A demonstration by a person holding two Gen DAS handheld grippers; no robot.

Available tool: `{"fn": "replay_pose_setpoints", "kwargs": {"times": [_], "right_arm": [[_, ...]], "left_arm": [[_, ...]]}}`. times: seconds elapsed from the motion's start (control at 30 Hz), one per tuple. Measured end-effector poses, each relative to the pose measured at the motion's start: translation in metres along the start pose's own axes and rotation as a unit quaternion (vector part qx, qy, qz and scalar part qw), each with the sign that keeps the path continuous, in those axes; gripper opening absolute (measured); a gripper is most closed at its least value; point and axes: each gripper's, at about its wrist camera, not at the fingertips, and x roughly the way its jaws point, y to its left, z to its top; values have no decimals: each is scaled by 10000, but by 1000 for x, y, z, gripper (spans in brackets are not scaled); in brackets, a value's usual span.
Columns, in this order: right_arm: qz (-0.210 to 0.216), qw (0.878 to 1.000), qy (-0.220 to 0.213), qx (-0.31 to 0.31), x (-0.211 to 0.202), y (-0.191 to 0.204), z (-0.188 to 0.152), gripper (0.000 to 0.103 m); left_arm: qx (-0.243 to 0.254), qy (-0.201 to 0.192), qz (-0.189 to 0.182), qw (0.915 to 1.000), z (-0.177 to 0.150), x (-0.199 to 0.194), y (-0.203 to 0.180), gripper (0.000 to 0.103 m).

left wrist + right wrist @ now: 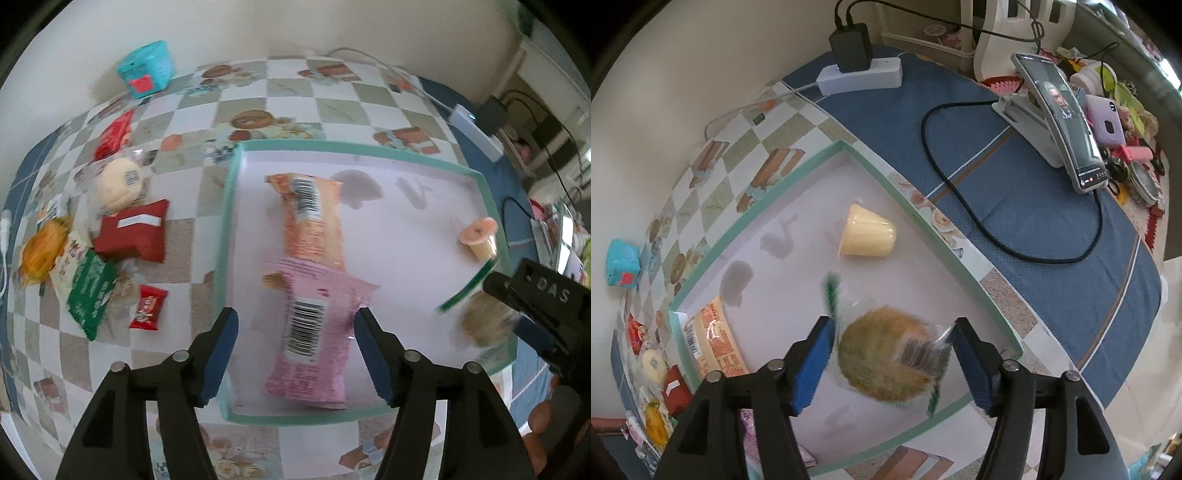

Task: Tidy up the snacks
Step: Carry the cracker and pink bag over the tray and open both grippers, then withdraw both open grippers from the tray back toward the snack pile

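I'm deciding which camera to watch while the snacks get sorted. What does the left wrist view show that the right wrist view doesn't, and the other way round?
Only the left wrist view shows the pink packet whole, lying between the open left gripper fingers, plus the green packet.

Only the right wrist view shows the phone on its stand and the whole wrapped round cake between the open right gripper fingers.

Both show the green-rimmed tray, orange packet and jelly cup.

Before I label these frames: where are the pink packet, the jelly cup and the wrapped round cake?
pink packet (314, 332), left wrist view, on its barcode label.
jelly cup (868, 236), right wrist view, on its yellow side wall.
wrapped round cake (882, 358), right wrist view, on its brown top.
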Motion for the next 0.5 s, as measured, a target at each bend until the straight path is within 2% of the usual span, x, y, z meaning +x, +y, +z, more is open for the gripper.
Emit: {"fn": "replay_pose_setpoints", "kwargs": {"times": [0.07, 0.27, 0.33, 0.5], "right_arm": [[9, 10000, 20, -13, 0, -1, 0, 72], [52, 9999, -26, -111, -1, 4, -2, 77], [70, 9998, -48, -161, -2, 7, -3, 77], [136, 9994, -110, -305, -3, 14, -6, 79]], "left_arm": [[-133, -9, 28, 9999, 1, 0, 7, 71], [-598, -143, 106, 9981, 5, -6, 30, 73], [-771, -205, 189, 9966, 7, -8, 40, 79], [-1175, -315, 379, 9919, 10, -12, 65, 80]]}}
